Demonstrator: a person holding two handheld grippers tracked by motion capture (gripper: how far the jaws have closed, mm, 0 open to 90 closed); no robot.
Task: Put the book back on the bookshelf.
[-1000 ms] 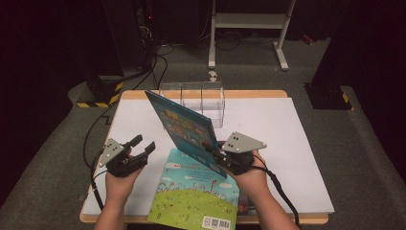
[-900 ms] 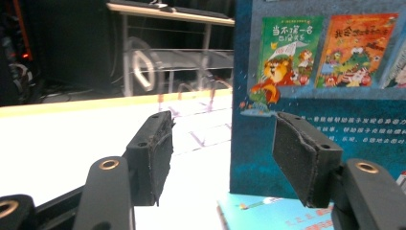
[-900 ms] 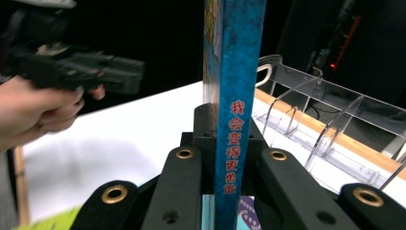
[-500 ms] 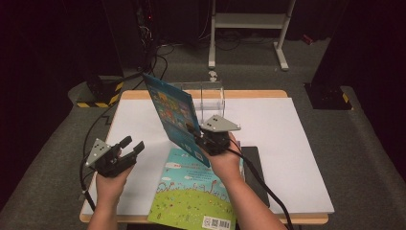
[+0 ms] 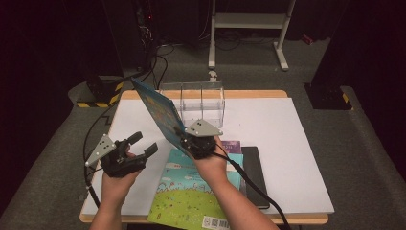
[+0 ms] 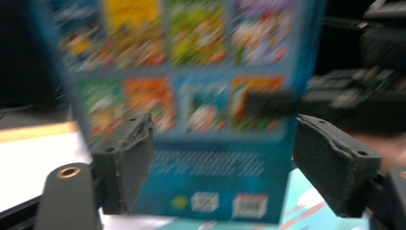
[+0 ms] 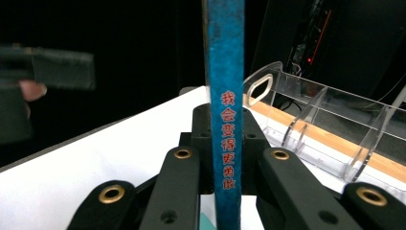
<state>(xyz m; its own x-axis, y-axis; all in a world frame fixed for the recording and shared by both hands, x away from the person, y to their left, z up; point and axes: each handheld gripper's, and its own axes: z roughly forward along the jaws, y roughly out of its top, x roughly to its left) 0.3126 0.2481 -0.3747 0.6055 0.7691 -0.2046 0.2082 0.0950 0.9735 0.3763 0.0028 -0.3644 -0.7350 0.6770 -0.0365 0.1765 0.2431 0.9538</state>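
Observation:
My right gripper (image 5: 185,138) is shut on the lower edge of a thin blue picture book (image 5: 158,112) and holds it up, tilted, above the table. The right gripper view looks straight along the blue spine (image 7: 225,143), which stands between the closed jaws with red characters on it. My left gripper (image 5: 144,142) is to the left of the book, apart from it. Its jaws have just been opening and nothing is between them. In the left gripper view the book's back cover (image 6: 201,96) is blurred beyond the open left gripper (image 6: 222,153).
A clear divided rack (image 5: 201,101) stands at the table's far edge, also close by as the rack (image 7: 330,134). A green picture book (image 5: 191,201) lies at the front, a purple book (image 5: 233,143) and a black book (image 5: 253,172) beside it. The white table cover (image 5: 287,143) is bare on the right.
The right gripper has carried the blue book to the left and stood it more upright. The left gripper has risen a little and its jaws stand wider.

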